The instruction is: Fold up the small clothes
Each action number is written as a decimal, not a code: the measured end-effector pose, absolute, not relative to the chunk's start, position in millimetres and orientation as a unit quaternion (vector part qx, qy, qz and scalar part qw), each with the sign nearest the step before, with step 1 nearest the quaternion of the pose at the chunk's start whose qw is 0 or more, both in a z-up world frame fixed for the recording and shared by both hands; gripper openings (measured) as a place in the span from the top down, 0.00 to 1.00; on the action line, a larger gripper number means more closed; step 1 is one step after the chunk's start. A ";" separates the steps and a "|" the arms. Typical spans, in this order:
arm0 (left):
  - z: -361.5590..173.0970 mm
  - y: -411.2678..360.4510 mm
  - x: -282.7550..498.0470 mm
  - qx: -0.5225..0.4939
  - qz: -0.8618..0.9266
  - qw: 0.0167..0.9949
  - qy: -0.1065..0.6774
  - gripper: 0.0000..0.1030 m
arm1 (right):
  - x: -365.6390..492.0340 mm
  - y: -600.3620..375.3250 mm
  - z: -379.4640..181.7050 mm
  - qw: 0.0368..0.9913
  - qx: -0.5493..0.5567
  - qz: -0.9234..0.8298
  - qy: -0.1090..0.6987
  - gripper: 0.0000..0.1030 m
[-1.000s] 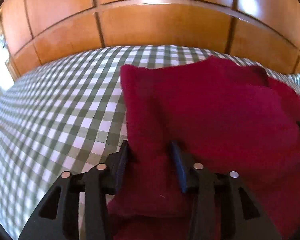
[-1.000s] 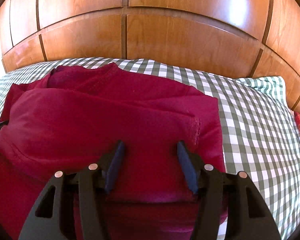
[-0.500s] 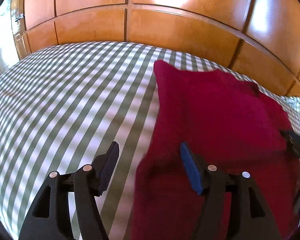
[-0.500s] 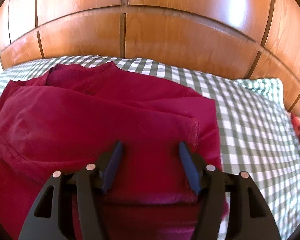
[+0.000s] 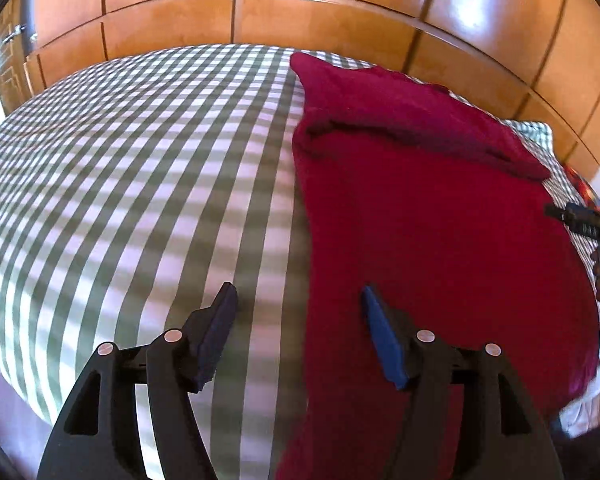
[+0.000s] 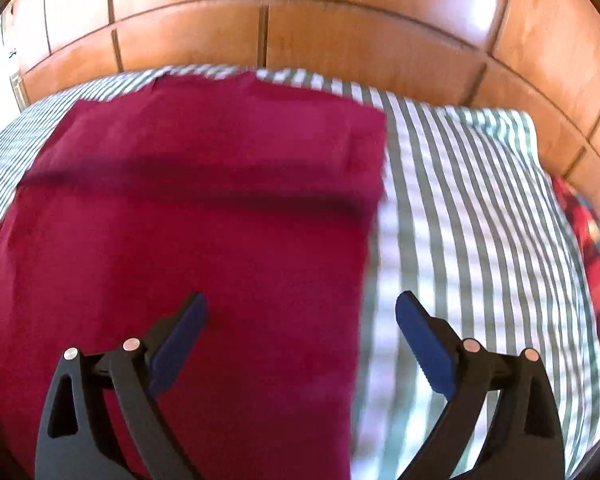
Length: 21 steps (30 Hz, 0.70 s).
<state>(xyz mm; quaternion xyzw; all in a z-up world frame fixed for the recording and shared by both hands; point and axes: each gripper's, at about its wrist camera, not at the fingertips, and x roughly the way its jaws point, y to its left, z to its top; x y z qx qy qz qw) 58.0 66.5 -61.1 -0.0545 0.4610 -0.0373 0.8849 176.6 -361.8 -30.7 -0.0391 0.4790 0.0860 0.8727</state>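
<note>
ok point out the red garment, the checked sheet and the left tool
red garment (image 5: pixel 440 232): left wrist view, flat middle of the cloth.
checked sheet (image 5: pixel 140 168): left wrist view, bare stretch left of the garment.
left tool (image 5: pixel 296 320): left wrist view, midway between its open fingertips.

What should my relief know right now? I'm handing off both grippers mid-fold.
Left gripper: open, holds nothing, straddling the shirt's left edge.
Right gripper: open, holds nothing, straddling the shirt's right edge.
Shirt: dark red, lying on the checked bed, with a folded-over band across its far part.
Done: at least one fold is in and the cloth is released.
Left: probably regrip the near end and fold once more, then smooth it. A plaid item lies at the bed's right.
</note>
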 end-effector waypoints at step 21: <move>-58.9 52.1 -6.7 -0.102 -0.164 0.849 0.492 0.85 | 7.4 -421.9 -39.5 0.788 0.114 0.209 0.567 0.91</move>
